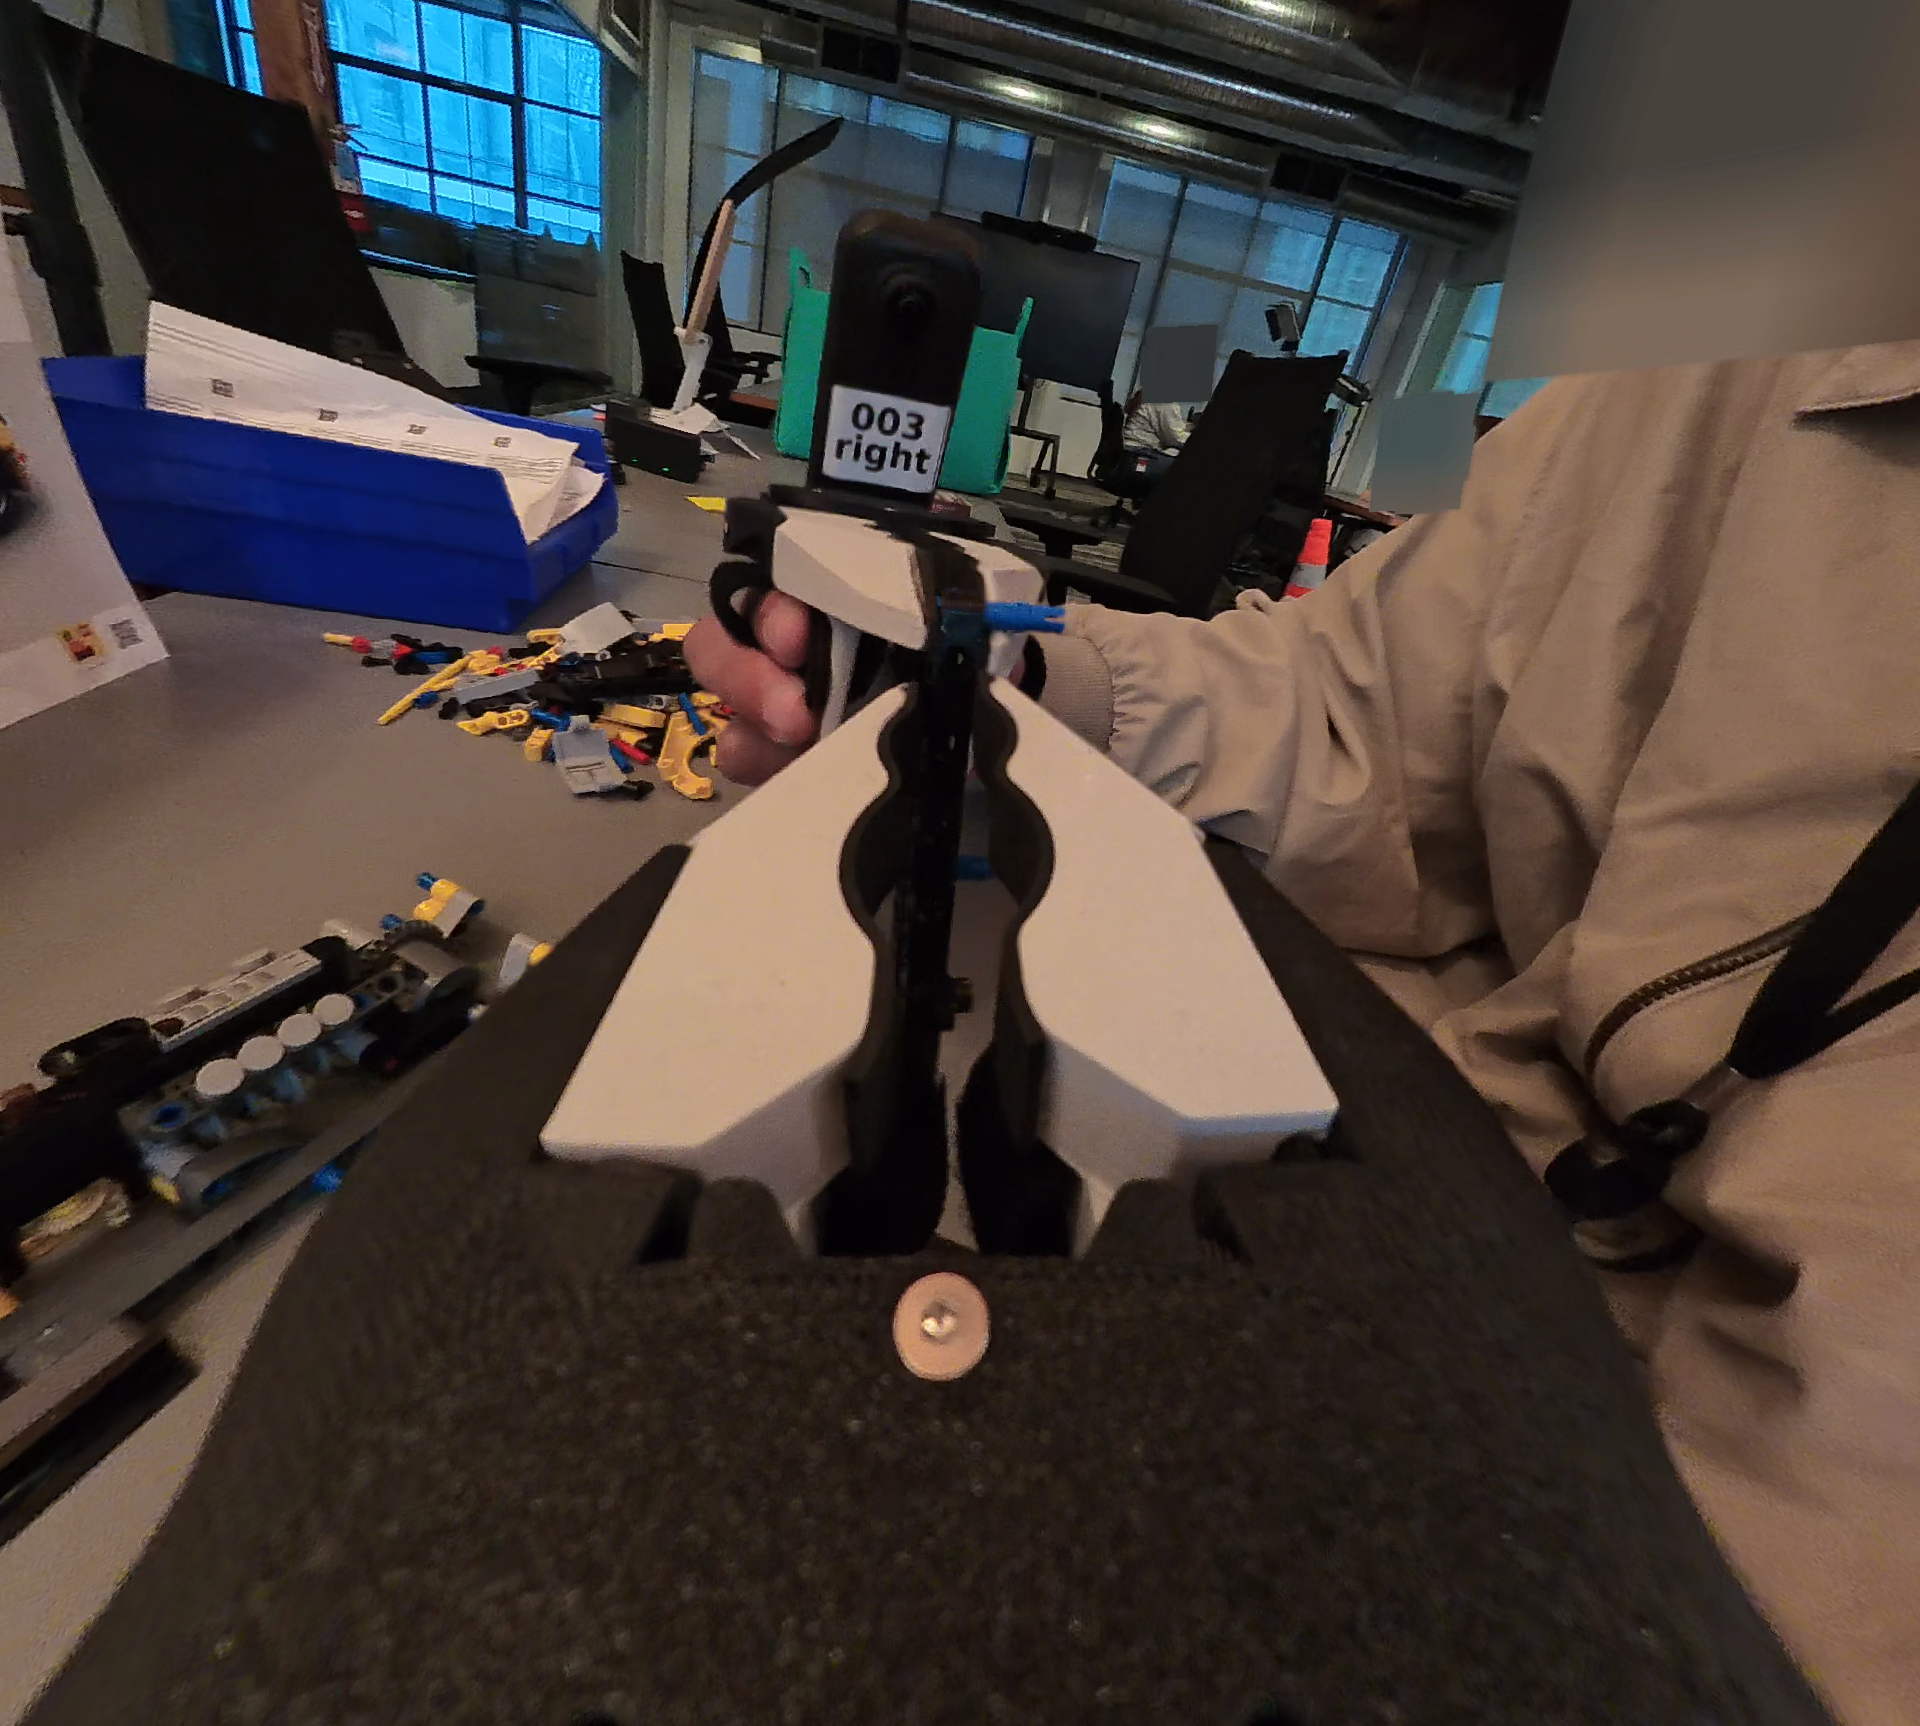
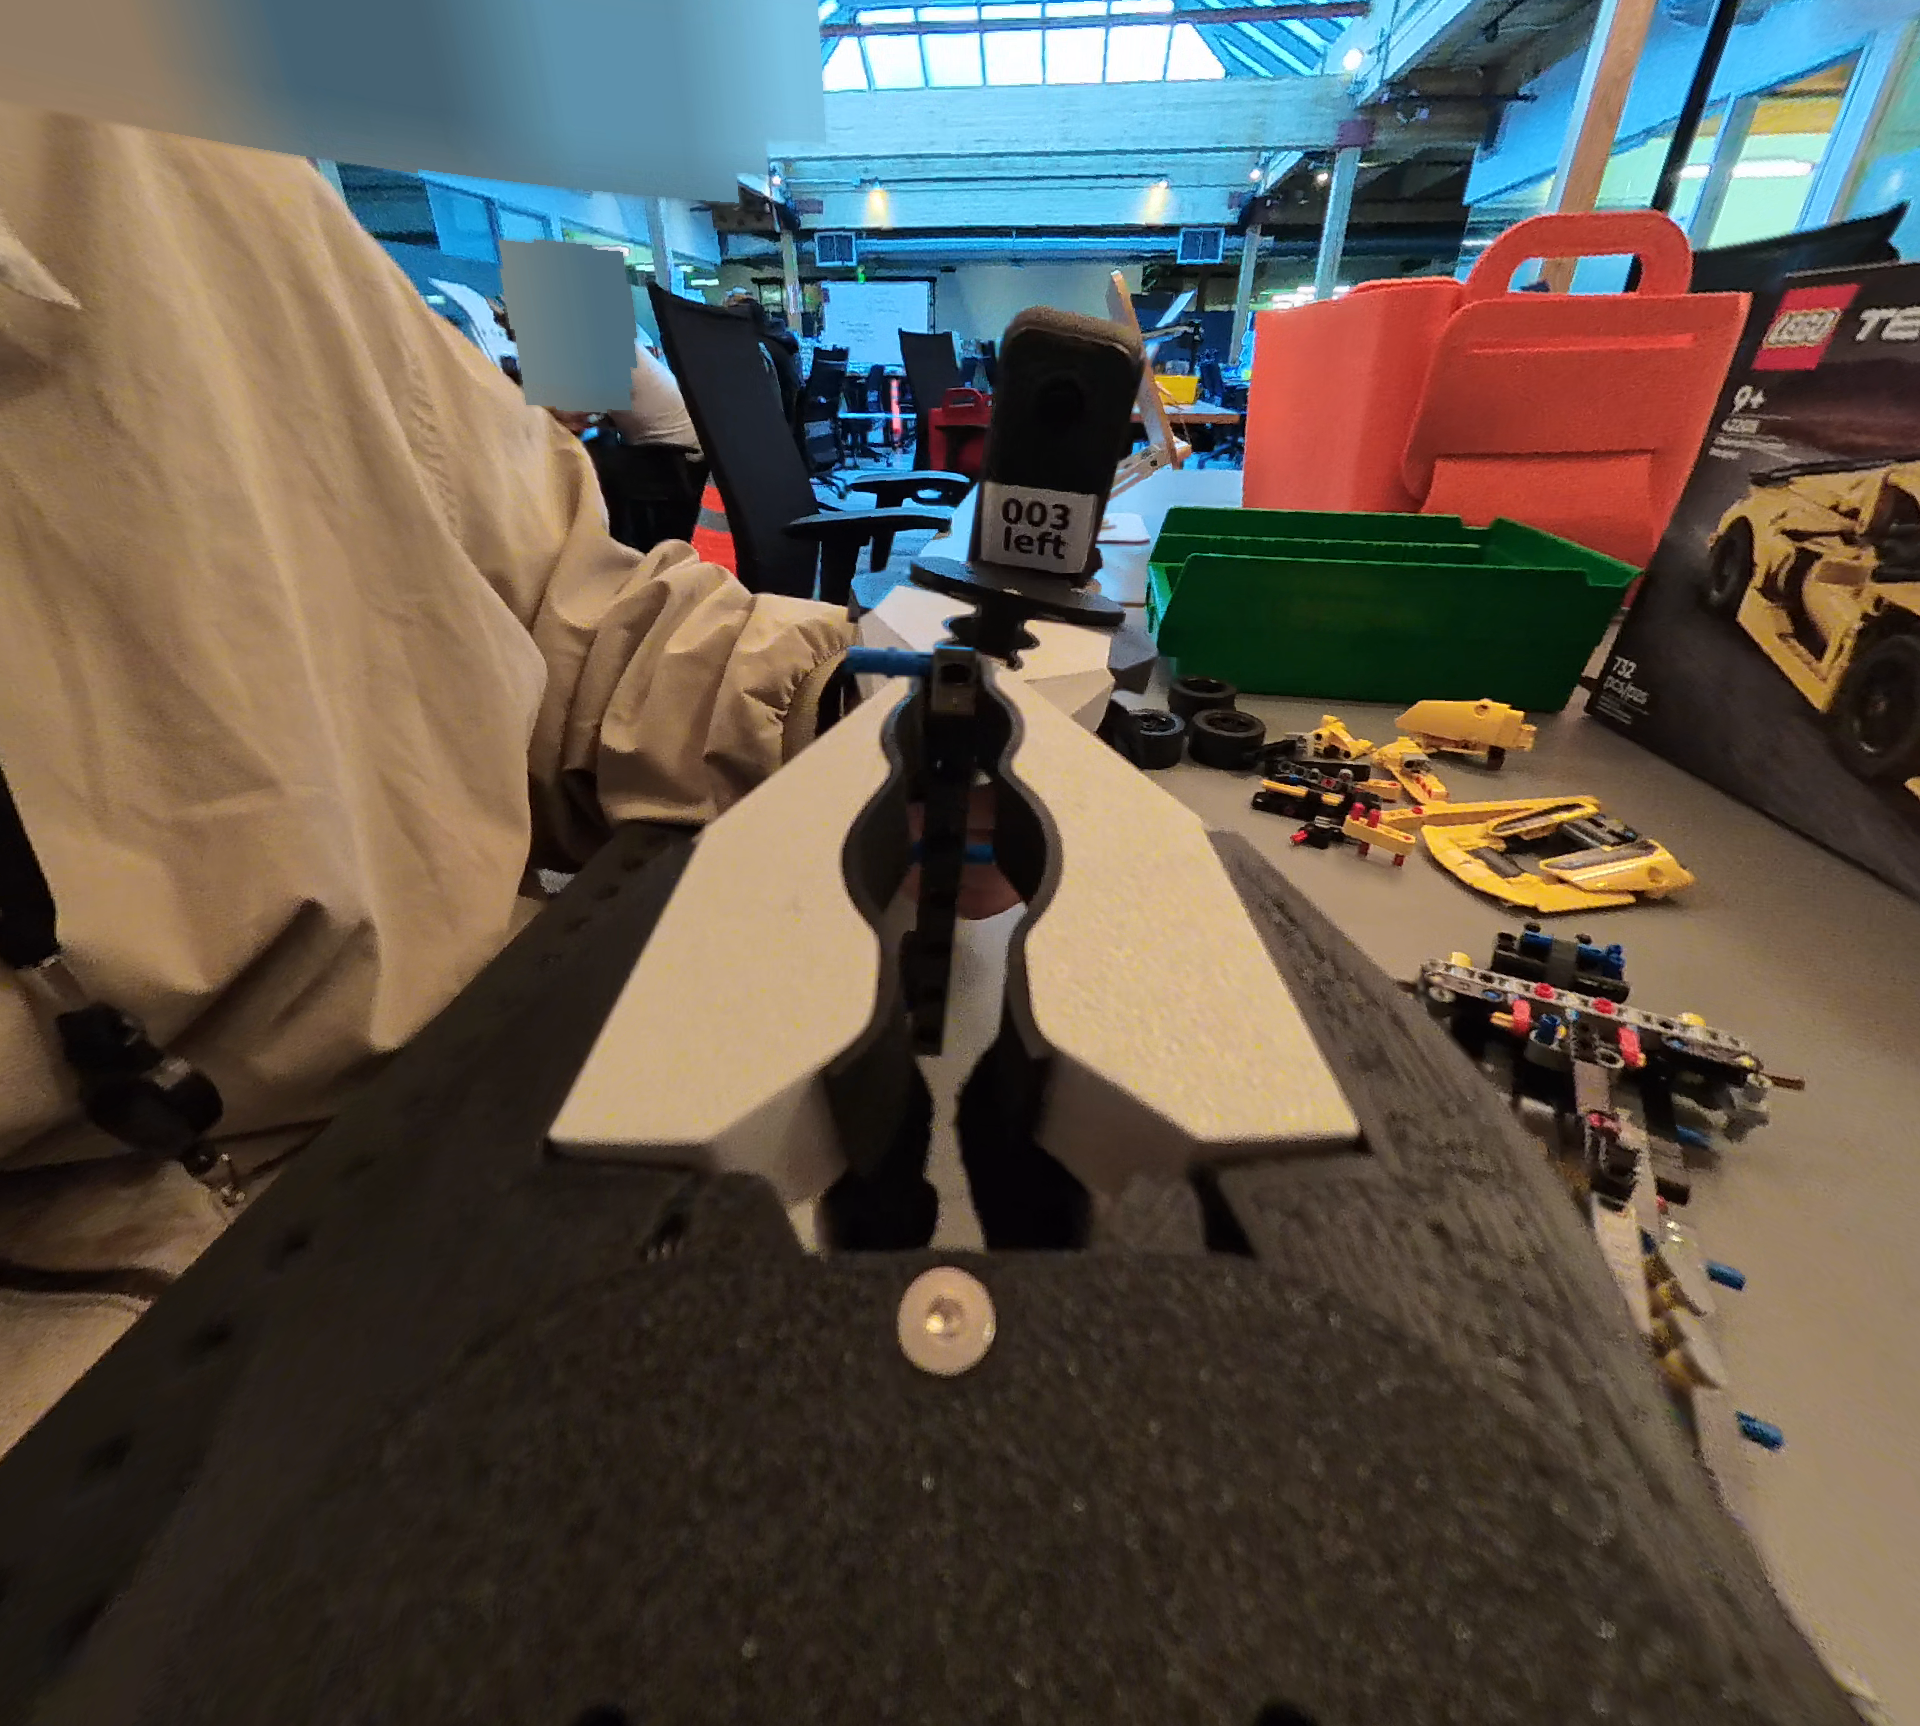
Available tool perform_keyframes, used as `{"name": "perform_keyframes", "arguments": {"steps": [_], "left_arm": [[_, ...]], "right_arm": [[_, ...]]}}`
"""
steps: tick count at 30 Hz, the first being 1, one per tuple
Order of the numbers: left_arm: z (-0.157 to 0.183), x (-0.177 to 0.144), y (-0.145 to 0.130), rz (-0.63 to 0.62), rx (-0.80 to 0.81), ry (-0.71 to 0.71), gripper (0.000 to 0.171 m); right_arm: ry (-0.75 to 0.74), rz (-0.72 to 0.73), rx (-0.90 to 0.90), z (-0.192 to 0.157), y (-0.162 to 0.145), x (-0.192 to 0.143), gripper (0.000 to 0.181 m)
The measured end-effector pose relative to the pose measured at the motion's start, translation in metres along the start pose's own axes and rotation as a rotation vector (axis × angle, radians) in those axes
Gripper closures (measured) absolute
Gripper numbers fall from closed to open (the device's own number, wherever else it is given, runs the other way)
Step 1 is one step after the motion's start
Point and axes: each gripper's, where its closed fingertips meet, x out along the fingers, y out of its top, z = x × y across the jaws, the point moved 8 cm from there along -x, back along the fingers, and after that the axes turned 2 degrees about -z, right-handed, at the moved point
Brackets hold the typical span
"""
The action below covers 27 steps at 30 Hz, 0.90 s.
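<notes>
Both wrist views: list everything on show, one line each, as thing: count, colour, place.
beam: one, black, gripped by both grippers, blue pin at its end
blue bin: one, holding papers, back of table
loose bricks: many, yellow and black, mid-table
chassis: one, grey-black, near edge
wheels: three, black, before green bin
orange bag: one, behind green bin
kit box: one, upright, far side
left gripper: shut on beam
right gripper: shut on beam
</notes>
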Motion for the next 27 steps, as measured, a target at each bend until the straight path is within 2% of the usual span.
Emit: {"name": "perform_keyframes", "arguments": {"steps": [4, 6, 7, 9, 12, 14, 17, 20, 24, 27], "left_arm": [[-0.006, -0.001, -0.001, -0.026, 0.051, 0.098, 0.164], [-0.014, -0.007, 0.003, -0.017, 0.131, 0.239, 0.164], [-0.018, -0.011, 0.004, -0.033, 0.201, 0.332, 0.164], [-0.023, -0.017, 0.005, -0.099, 0.387, 0.517, 0.164], [-0.023, -0.018, 0.002, -0.227, 0.640, 0.672, 0.164], [-0.022, -0.016, -0.003, -0.322, 0.774, 0.710, 0.164], [-0.020, -0.011, -0.012, -0.425, 0.911, 0.731, 0.164], [-0.019, -0.005, -0.019, -0.494, 0.997, 0.742, 0.164], [-0.017, 0.001, -0.024, -0.529, 1.037, 0.754, 0.164], [-0.017, 0.002, -0.021, -0.540, 0.980, 0.802, 0.164]], "right_arm": [[-0.057, -0.041, 0.062, 0.009, -0.002, -0.002, 0.172], [-0.128, -0.028, 0.076, 0.015, -0.001, -0.007, 0.155], [-0.168, -0.041, 0.093, 0.020, -0.002, -0.010, 0.149], [-0.208, -0.109, 0.129, 0.023, -0.007, -0.011, 0.152], [-0.191, -0.199, 0.222, 0.024, -0.018, -0.002, 0.156], [-0.216, -0.232, 0.306, 0.031, -0.026, -0.001, 0.155], [-0.236, -0.206, 0.406, 0.039, -0.030, -0.006, 0.155], [-0.208, -0.184, 0.431, 0.039, -0.029, -0.007, 0.168], [-0.219, -0.229, 0.437, 0.039, -0.033, -0.005, 0.176], [-0.223, -0.229, 0.497, 0.041, -0.033, -0.004, 0.176]]}}
